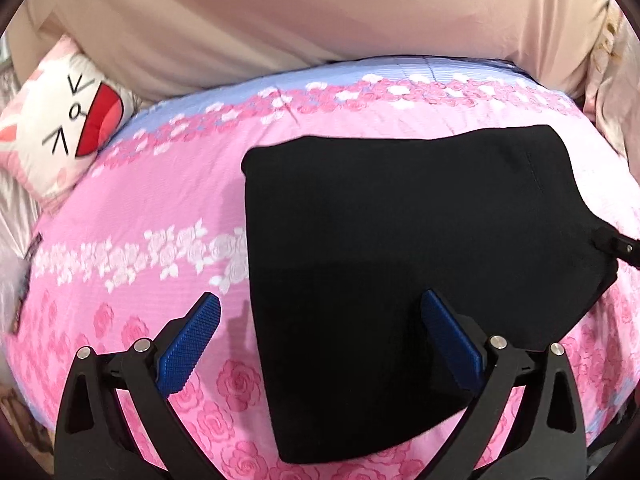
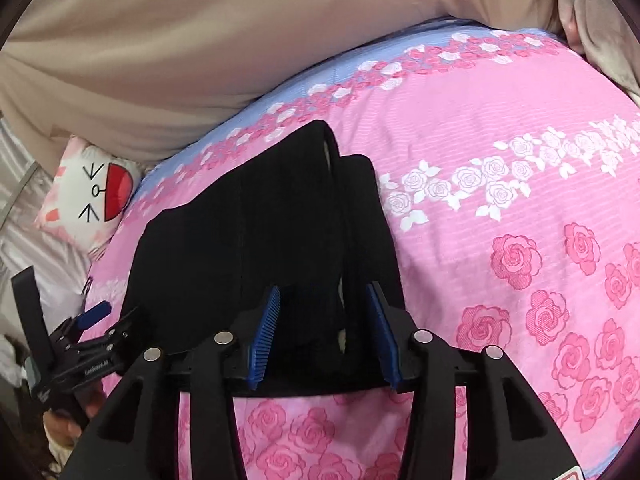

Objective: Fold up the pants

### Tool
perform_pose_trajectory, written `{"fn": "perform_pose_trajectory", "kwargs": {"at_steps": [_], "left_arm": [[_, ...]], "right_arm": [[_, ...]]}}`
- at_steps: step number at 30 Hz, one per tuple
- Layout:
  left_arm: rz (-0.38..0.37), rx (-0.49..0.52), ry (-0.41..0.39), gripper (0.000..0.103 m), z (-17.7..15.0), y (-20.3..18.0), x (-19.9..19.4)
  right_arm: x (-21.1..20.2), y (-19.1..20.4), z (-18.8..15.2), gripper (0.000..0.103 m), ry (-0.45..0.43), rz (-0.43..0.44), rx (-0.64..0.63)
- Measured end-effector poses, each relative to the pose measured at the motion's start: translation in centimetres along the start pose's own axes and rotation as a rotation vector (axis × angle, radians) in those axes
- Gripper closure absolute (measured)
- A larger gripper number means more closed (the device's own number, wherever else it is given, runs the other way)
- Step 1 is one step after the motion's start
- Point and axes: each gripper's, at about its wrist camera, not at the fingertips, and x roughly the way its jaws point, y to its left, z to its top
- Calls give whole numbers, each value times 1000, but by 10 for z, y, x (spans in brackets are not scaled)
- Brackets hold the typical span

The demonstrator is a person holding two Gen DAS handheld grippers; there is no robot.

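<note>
The black pants lie folded into a compact block on the pink rose-print bed cover. My left gripper is open above the block's near left edge, one blue pad over the cover and one over the pants. In the right wrist view the pants show stacked layers at their right end. My right gripper is open, its blue pads on either side of a raised fold of the pants. The left gripper also shows in the right wrist view at the far left. The right gripper's tip shows in the left wrist view.
A white cat-face cushion lies at the bed's far left corner. A beige curtain hangs behind the bed. Silvery cloth lies beside the cushion. The pink cover stretches to the right of the pants.
</note>
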Motion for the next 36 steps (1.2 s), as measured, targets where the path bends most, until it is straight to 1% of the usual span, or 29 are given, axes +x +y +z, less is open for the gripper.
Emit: {"fn": "perform_pose_trajectory", "kwargs": {"at_steps": [3,6,8,12,14,15,16,17,18,20,21,22,23,24,25,26,27,28,29,30,31,32,33,34,35,36], "left_arm": [[-21,-39,27,5,-4,4,-3],[-16,-43,39,5,-7,2,-3],[-12,-40,42,5,-7,0,-2],[-3,-30,47,5,-8,-5,-1],[-2,-36,52,5,-8,-5,1],[-14,-42,57,5,-8,-4,3],[-50,-61,64,5,-8,-3,7],[-101,-80,63,5,-9,0,13],[-123,-95,63,7,-9,2,17],[-183,-119,77,19,-10,14,21],[-204,-131,81,30,-10,22,17],[-221,-138,84,32,-10,33,11],[-228,-135,88,30,-10,37,10],[-221,-112,104,23,-12,42,12],[-204,-97,106,12,-13,42,16],[-193,-92,105,11,-15,42,19],[-198,-96,106,11,-15,41,16],[-192,-107,100,13,-15,40,8],[-178,-116,81,13,-15,41,-2],[-152,-123,46,7,-16,42,-14],[-113,-138,7,5,-17,44,-24],[-78,-148,-12,5,-19,45,-28],[-37,-148,-7,5,-19,44,-26],[-20,-135,23,5,-20,41,-16],[-22,-136,53,5,-21,40,-9],[-41,-148,73,5,-22,39,-5]], "right_arm": [[-3,0,-1,57,5,18,-3],[1,1,-2,55,23,56,3],[5,3,-4,52,21,45,-12],[7,5,-5,52,8,33,-32],[8,8,-8,59,-1,10,-63],[10,10,-9,72,0,-1,-84],[10,11,-9,84,2,24,-81],[8,11,-9,87,11,51,-73],[1,14,-8,90,7,79,-75],[-25,29,-11,91,-7,118,-105],[-33,34,-14,91,-4,130,-118],[-35,37,-18,91,9,129,-127],[-31,36,-22,91,24,117,-133],[-16,33,-30,87,56,60,-159],[1,25,-36,80,86,14,-174],[4,19,-38,80,77,43,-155],[-3,11,-37,80,53,95,-93],[-13,5,-33,74,37,119,-36],[-23,2,-29,69,2,100,-24],[-32,1,-25,54,-43,64,-32],[-39,0,-21,41,-80,23,-54],[-42,-3,-16,35,-103,-23,-84],[-41,-5,-14,30,-102,-40,-88],[-36,-11,-9,30,-84,-40,-80],[-26,-18,-5,30,-46,-3,-51],[-19,-20,-4,30,-21,16,-30]]}}
